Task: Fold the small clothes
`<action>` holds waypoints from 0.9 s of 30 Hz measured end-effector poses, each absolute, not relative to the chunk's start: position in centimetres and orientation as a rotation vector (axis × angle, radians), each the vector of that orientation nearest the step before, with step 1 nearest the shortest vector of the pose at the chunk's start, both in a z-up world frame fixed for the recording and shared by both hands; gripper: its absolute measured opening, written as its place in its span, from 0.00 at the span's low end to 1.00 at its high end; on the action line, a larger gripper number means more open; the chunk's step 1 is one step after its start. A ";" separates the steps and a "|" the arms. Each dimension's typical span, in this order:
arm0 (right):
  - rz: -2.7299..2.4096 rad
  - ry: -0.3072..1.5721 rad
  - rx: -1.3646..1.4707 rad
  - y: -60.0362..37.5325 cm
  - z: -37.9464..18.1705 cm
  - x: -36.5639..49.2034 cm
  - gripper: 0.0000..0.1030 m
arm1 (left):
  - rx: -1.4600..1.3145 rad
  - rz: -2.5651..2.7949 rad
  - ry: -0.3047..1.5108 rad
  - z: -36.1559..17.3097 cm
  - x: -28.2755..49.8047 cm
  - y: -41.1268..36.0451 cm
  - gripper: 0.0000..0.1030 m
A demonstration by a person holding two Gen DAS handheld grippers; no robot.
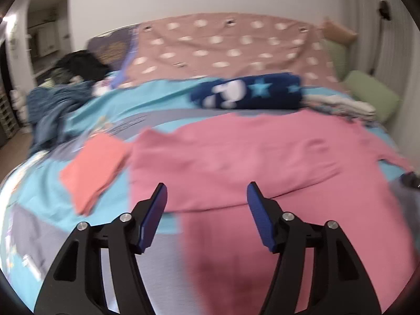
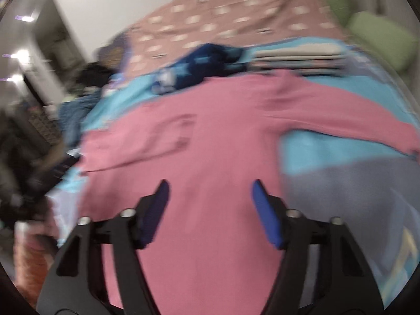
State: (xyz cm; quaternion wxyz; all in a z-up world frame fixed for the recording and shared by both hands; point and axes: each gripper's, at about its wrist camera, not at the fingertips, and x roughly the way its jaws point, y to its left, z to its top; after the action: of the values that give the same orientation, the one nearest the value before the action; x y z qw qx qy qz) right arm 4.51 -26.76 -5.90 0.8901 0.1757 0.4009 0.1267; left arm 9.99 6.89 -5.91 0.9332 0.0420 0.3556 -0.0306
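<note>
A pink garment lies spread flat on the bed, partly folded, with a sleeve reaching right. It also shows in the right wrist view. My left gripper is open and empty, hovering above the garment's near left part. My right gripper is open and empty above the garment's middle. A folded salmon piece lies left of the pink garment. Both views are blurred by motion.
A navy star-patterned garment lies beyond the pink one. A stack of folded clothes sits at the far right, beside green pillows. A heap of dark and blue clothes lies at the far left. The bedcover is turquoise and grey.
</note>
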 end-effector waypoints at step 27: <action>0.197 0.677 0.216 -25.4 -0.9 14.1 0.04 | -0.138 -0.008 0.882 -10.8 13.6 12.9 0.70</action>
State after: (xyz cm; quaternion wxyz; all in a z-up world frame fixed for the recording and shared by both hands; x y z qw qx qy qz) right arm 14.05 -25.41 -0.87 0.9328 0.1056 0.3307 0.0963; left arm 13.56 12.86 -10.82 0.9021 -0.0665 0.4263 -0.0039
